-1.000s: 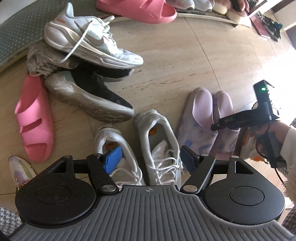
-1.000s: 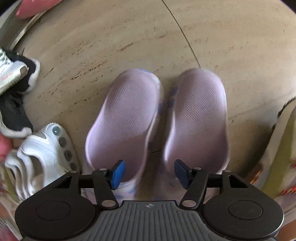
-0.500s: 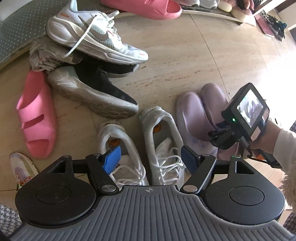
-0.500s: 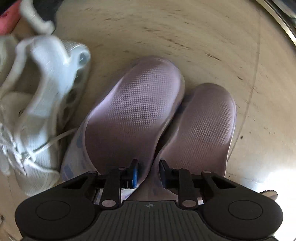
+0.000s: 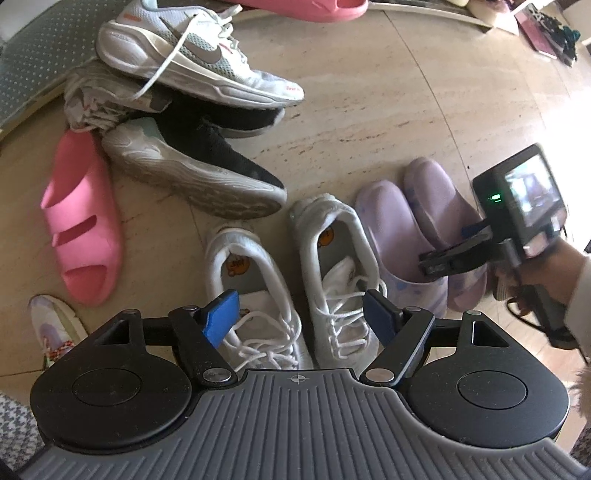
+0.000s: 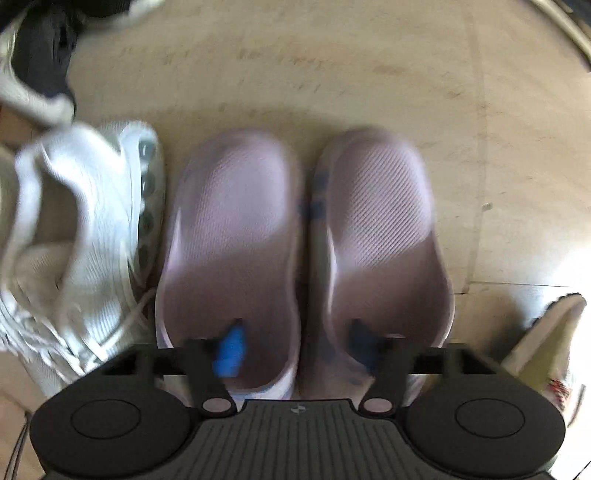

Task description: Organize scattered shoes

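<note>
Beige veined stone floor (image 5: 369,122), sunlit at right, dotted grey mat (image 5: 40,62) upper left.

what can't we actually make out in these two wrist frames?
- Right wrist view: motion blur smears the right gripper; whether its fingers touch the lilac slippers can't be told.
- Left wrist view: the left gripper body hides the toes of the white sneakers.
- Left wrist view: the top edge cuts off the pink slide.
- Left wrist view: the grey shoe is buried under the white trainer.

Two lilac slippers (image 5: 413,221) are seen, two white lace-up shoes (image 5: 255,295), two pink sandals (image 5: 81,221), one white trainer (image 5: 195,59), one black trainer (image 5: 199,166), and two grippers (image 5: 301,314).
</note>
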A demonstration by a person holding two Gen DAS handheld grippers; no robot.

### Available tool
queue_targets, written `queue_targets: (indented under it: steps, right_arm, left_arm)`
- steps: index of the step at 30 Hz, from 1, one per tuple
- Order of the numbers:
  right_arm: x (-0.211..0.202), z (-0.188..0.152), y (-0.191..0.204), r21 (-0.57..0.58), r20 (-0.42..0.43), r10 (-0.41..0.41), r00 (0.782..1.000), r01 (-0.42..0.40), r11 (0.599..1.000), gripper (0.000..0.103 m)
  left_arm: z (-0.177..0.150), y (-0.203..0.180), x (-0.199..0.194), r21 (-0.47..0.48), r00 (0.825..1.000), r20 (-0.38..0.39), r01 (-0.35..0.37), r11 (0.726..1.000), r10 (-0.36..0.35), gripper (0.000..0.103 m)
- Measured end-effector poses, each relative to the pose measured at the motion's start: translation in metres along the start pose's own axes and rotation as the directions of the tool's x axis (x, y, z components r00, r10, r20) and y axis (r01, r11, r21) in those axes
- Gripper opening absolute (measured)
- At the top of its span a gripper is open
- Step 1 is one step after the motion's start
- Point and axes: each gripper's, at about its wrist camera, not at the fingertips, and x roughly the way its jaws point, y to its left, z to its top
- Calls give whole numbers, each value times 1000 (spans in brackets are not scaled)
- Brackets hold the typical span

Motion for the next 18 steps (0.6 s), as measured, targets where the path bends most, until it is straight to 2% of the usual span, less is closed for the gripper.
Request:
queue_targets:
  steps: [2, 5, 9, 11, 15, 18]
  right_arm:
    - [-12, 1, 2, -16, 12, -13, 1000, 13, 1000, 73]
    - [-56, 0, 6, 9, 89, 4, 996, -5, 1000, 76]
    - [-105, -22, -21, 68, 166, 81, 983, -93, 993, 78]
    - [-145, -34, -15, 77, 238, 121, 964, -143, 987, 80]
    - [-183, -42, -8, 22, 301, 150, 942, -164, 986, 81]
    - [-192, -38, 7, -69, 342, 184, 921, -170, 983, 82]
  left_arm:
    - [-3, -1, -5, 6, 1000, 7, -3, 1000, 3, 80]
    - [-10, -1, -14, 20, 1000, 24, -10, 1000, 9, 81]
    - [-20, 4, -25, 19, 999, 46, -18, 1000, 17, 83]
    - [-25, 13, -28, -7, 998, 52, -20, 1000, 20, 83]
    - [-27, 36, -32, -71, 996, 70, -43, 997, 48, 83]
    - [-24, 53, -36, -118, 993, 88, -73, 990, 83, 83]
